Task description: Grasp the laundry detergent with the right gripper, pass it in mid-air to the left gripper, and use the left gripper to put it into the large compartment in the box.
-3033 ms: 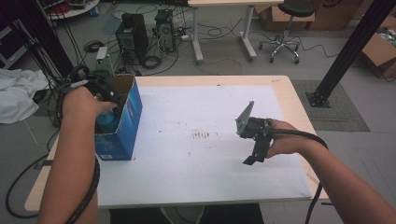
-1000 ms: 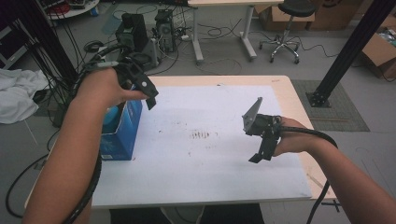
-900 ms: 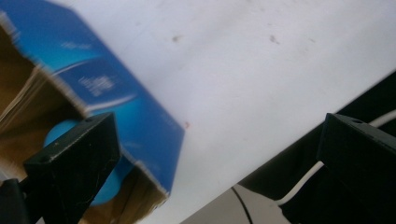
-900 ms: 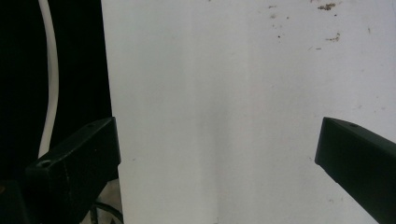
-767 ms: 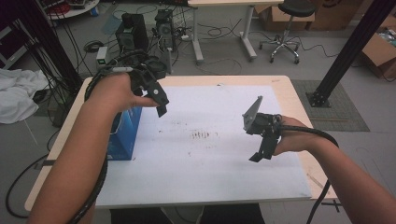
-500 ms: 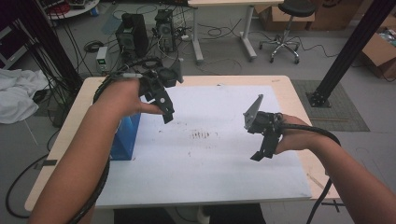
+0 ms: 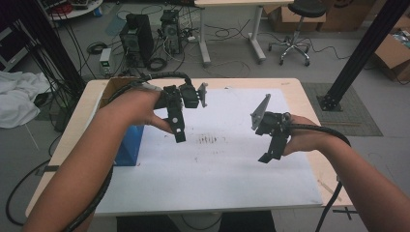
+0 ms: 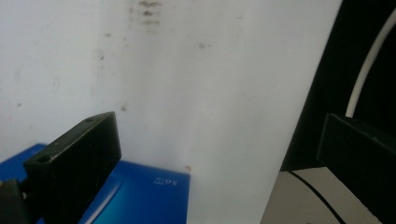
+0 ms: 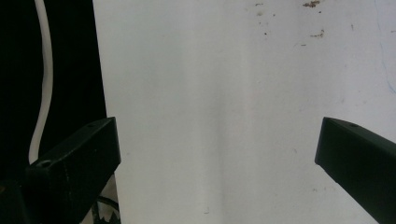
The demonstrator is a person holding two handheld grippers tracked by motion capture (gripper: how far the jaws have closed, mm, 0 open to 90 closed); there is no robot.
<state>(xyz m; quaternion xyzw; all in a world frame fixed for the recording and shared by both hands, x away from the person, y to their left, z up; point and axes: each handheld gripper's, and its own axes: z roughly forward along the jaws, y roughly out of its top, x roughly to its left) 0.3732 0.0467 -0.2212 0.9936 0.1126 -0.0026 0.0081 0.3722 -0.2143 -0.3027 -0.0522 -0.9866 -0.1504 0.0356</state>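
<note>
Two grippers, one box, one table with white sheet (image 7: 212, 174). Left gripper (image 7: 179, 137) above sheet, just right of box, jaws wide apart, empty. Right gripper (image 7: 264, 158) above sheet at right, jaws wide apart, empty. Box (image 7: 126, 145): blue, cardboard-brown inside, at table's left edge, partly hidden by left forearm.

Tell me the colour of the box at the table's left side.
Blue box, clearest in the high view.

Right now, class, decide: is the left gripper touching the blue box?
Apart. In the left gripper view the open left gripper holds nothing, with the blue box below it. The high view shows it above the white sheet, beside the box.
</note>
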